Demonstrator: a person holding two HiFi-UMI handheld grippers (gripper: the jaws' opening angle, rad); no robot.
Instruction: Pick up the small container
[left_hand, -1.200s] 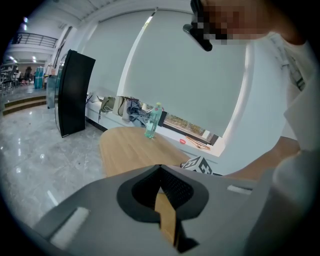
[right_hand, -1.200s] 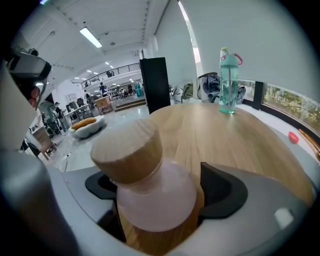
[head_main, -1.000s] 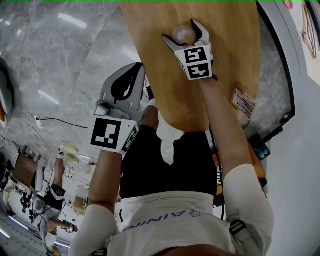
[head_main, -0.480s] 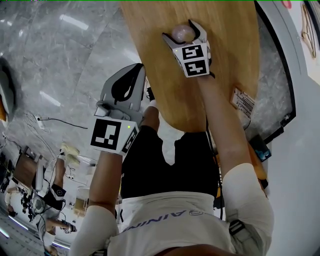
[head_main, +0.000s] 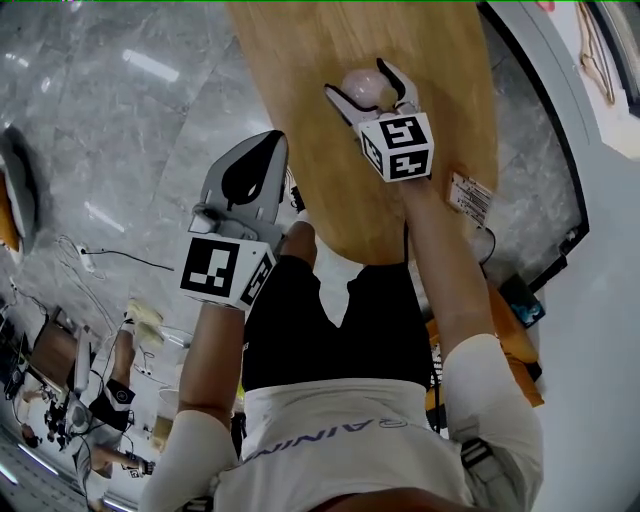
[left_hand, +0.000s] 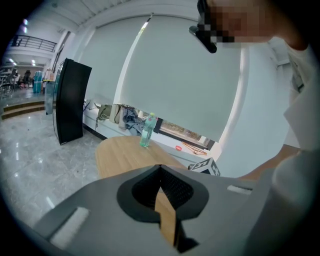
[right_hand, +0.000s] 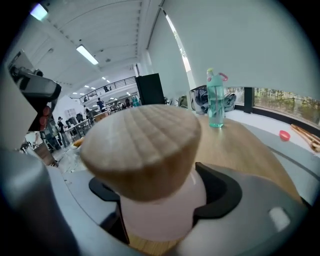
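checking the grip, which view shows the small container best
The right gripper view: the small container, pink body under a ribbed wooden lid, fills the frame between the jaws. The head view shows only its small top. The left gripper view does not show it.

Head view looks steeply down; both gripper views share the table (left_hand: 120, 154).
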